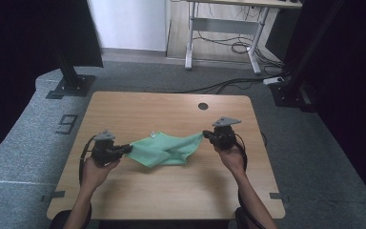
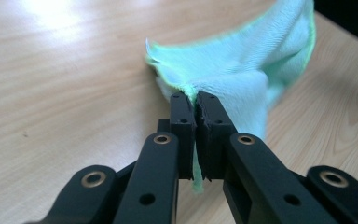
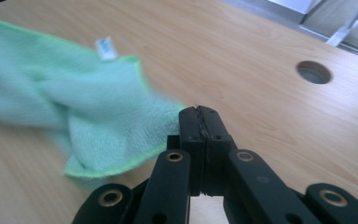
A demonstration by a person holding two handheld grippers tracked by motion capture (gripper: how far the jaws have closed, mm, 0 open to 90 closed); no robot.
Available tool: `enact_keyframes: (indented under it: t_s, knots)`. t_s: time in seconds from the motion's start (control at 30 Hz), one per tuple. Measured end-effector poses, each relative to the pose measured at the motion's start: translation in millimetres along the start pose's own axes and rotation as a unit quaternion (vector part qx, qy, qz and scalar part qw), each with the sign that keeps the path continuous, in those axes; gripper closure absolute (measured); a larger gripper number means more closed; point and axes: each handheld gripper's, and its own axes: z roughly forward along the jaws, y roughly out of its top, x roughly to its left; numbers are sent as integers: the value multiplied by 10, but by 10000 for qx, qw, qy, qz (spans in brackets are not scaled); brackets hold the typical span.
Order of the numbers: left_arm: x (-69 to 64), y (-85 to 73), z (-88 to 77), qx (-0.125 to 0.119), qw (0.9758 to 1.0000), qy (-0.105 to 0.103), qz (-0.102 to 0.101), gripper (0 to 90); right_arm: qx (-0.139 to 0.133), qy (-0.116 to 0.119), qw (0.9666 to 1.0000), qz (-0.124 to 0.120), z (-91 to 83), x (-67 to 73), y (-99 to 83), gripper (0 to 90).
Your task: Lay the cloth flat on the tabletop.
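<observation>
Cloth [image 1: 166, 149] stretched left to right between both claws, sagging onto the worktop [image 1: 171, 191] near its middle. Left claw [image 1: 127, 149] clenched on the left corner, green fabric pinched between the jaws in the left gripper view [image 2: 242, 70]. Right claw [image 1: 205, 135] clamped tight on the right corner, slightly farther back. Long axis running across, tilted far at the right; white tag [image 3: 104, 48] at the far edge. Neither hand nearer: each already at its own end.

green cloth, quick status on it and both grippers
Left gripper shut on one corner of the green cloth, right gripper shut on the opposite corner. Cloth hangs stretched between them above the table. Nothing in the way.
</observation>
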Motion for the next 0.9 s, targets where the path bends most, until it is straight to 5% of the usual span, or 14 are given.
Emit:
enact_keyframes:
  t_s: [0.17,0.3,0.37,0.5,0.6,0.9]
  knots:
    - [130,-30,65,87,9996,199,-158,800,129,-204,9995,178,71,-150,-26,886]
    - [259,-232,272,583,9965,583,-162,717,453,-185,9982,358,260,-249,-208,874]
    - [290,-277,306,602,9943,875,-122,515,581,-178,9964,582,344,-290,-349,670]
    - [246,-219,265,344,9955,883,-54,374,578,-144,9958,688,335,-289,-389,536]
    - [170,-185,293,245,9953,938,60,258,575,-80,9967,574,285,-174,-378,424]
    - [218,-264,486,422,9933,1074,49,211,616,325,9964,476,300,187,-523,361]
